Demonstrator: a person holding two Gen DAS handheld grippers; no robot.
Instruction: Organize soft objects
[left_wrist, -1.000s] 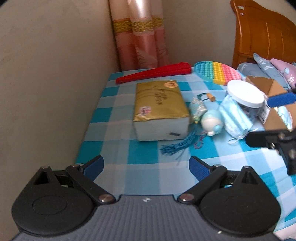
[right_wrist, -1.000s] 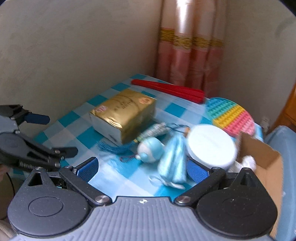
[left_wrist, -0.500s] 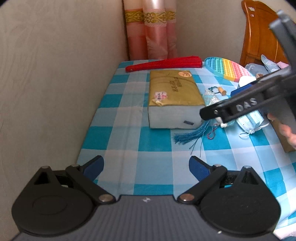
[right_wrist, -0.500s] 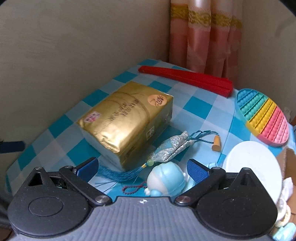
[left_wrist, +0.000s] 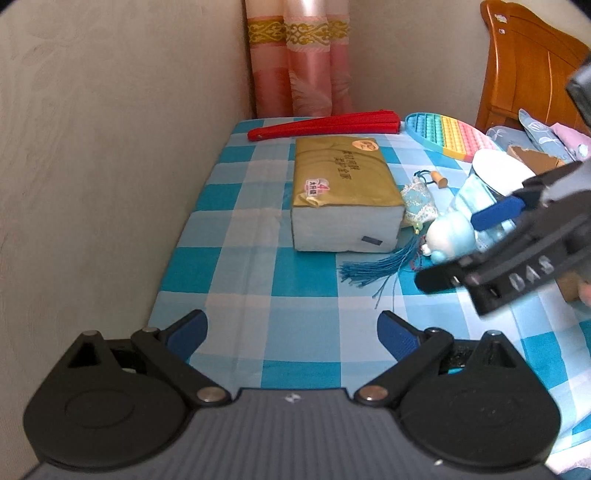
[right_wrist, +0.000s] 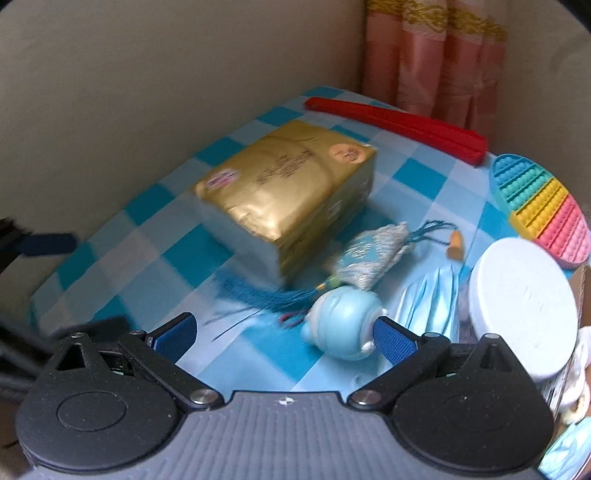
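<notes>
Looks like the blue round toy (right_wrist: 341, 325) is being lined up, sitting at about 1 o'clock from the right hand-held gripper (right_wrist: 282, 332), whose jaws are spread wide with nothing held. The left hand-held gripper (left_wrist: 291, 332) is parked open over bare desk (left_wrist: 236, 258). The 2 pads should be squared around the toy's body, with the tassel (right_wrist: 266, 297) at 11 o'clock kept out of the pinch.

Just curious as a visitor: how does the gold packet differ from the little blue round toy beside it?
The gold packet is a big, flat-sided block with shiny gold wrapping; the blue toy is small, rounded and pale blue. The packet lies clear of both tongs; the toy sits right by the right tongs. Both rest on the checked cloth.
</notes>
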